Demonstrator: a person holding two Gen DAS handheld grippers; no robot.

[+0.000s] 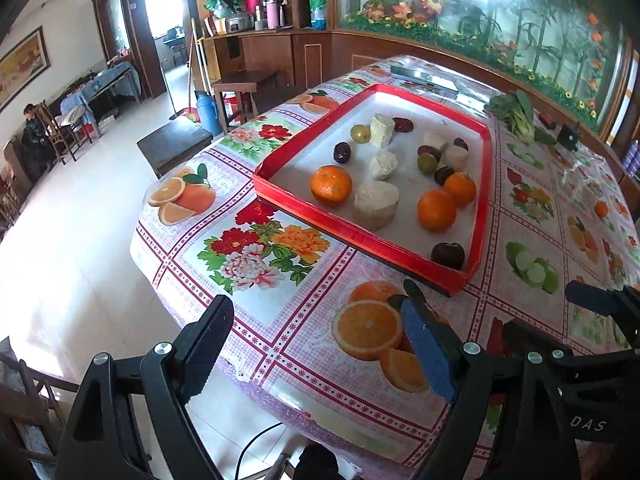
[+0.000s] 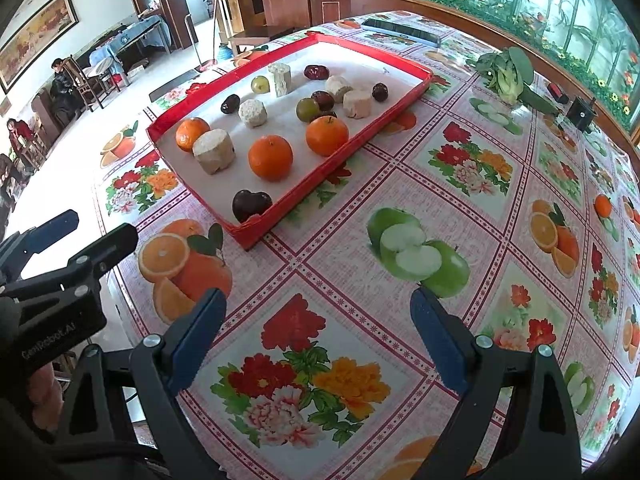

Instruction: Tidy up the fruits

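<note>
Left gripper [image 1: 320, 344]: fingers spread wide, empty, hovering above the near table edge over the printed orange slices of the floral tablecloth [image 1: 280, 248]. Right gripper [image 2: 318, 336]: fingers likewise spread wide, nothing between them, poised over a printed peony panel. Seen from the right wrist view at 9 o'clock: the left gripper's body, with a bit of a hand [image 2: 44, 392] behind it.

Red-rimmed tray [image 2: 332, 160] with white floor, at 12 o'clock from the right gripper, at 1 o'clock from the left. Inside, scattered and unsorted:
- three oranges: one [image 2: 270, 157] near the middle, one [image 2: 327, 136] at 2 o'clock of it, one [image 2: 188, 132] at 10 o'clock, touching a pale cut cylinder [image 2: 213, 151], possibly sugarcane, hard to tell;
- dark plum-like fruit [image 2: 251, 205] alone in the near corner;
- further back, small green fruits [image 2: 261, 84], dark red dates [image 2: 230, 103] and more pale chunks [image 2: 252, 113], loosely mixed.

Beyond the tray at 1 o'clock: leafy green vegetable [image 2: 510, 74] on the cloth; flat dark remote-like object [image 2: 402, 29] at the far edge.
</note>
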